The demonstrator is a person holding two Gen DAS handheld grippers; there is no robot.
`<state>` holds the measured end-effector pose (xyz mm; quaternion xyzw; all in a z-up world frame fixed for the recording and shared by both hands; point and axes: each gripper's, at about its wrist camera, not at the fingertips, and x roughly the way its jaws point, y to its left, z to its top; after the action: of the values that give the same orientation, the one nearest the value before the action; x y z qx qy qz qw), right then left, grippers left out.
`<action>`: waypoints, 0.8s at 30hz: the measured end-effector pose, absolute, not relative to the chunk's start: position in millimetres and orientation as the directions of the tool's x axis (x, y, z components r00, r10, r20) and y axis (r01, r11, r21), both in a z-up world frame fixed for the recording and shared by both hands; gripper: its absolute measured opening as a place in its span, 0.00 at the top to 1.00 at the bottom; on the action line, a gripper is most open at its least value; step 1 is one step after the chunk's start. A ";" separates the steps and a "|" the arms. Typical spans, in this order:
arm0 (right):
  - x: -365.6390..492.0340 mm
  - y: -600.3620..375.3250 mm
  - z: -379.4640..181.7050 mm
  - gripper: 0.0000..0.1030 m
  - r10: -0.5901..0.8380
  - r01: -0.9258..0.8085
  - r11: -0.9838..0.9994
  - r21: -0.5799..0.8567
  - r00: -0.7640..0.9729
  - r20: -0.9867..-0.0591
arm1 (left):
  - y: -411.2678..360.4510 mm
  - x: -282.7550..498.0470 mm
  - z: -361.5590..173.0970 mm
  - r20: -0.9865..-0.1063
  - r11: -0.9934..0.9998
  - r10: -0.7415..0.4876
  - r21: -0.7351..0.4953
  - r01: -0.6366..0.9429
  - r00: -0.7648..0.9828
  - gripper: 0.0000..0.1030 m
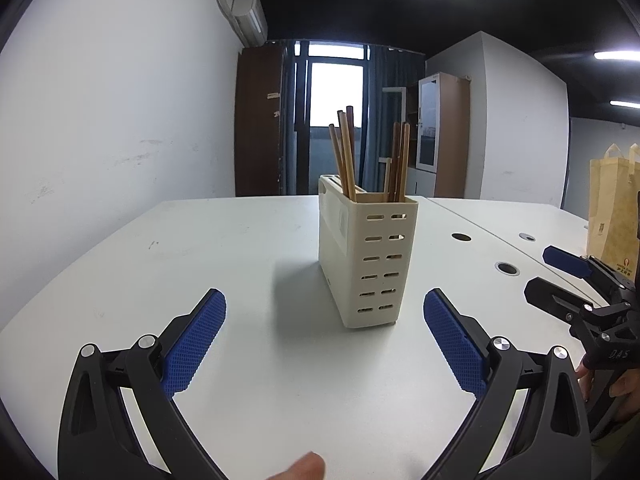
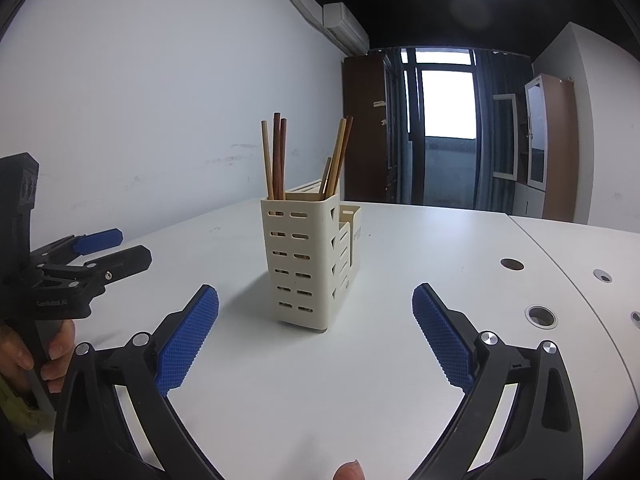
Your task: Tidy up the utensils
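1. A cream slotted utensil holder [image 1: 370,256] is standing upright near the middle of the white tabletop [image 1: 200,264], with wooden chopsticks [image 1: 348,152] leaning out of its top compartments.
2. The left claw [image 1: 325,320] is hovering wide apart and holding nothing, just short of the holder.
3. The right claw [image 2: 315,316] is likewise gaping wide and holding nothing, facing the holder's slotted end.
4. A yellow paper bag [image 1: 612,208] is sitting at the tabletop's far right.
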<state>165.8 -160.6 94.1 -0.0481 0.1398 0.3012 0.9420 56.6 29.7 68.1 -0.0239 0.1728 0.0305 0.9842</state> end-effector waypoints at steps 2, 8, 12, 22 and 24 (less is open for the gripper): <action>166.4 -161.3 94.2 0.04 0.553 -0.580 0.815 -0.002 0.779 -0.294 | 28.9 57.0 67.1 -0.347 0.997 0.058 -0.029 -0.073 0.936 0.06; 167.9 -163.1 93.3 0.04 0.545 -0.569 0.822 0.005 0.785 -0.295 | 26.9 55.0 66.9 -0.343 0.996 0.071 -0.022 -0.083 0.937 0.06; 167.0 -164.2 94.4 0.04 0.543 -0.567 0.823 0.003 0.788 -0.291 | 25.3 53.7 67.2 -0.343 0.996 0.073 -0.015 -0.083 0.936 0.06; 166.6 -161.9 92.9 0.04 0.550 -0.576 0.817 -0.001 0.780 -0.297 | 21.6 51.7 68.9 -0.333 0.998 0.050 -0.019 -0.060 0.942 0.05; 167.2 -161.4 92.4 0.04 0.551 -0.577 0.817 0.001 0.779 -0.300 | 20.5 50.2 69.2 -0.327 0.999 0.038 -0.023 -0.048 0.944 0.06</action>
<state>167.2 -161.4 92.4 -0.0453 0.1446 0.2995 0.9420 50.2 20.5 69.2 -0.0155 0.1655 0.0216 0.9859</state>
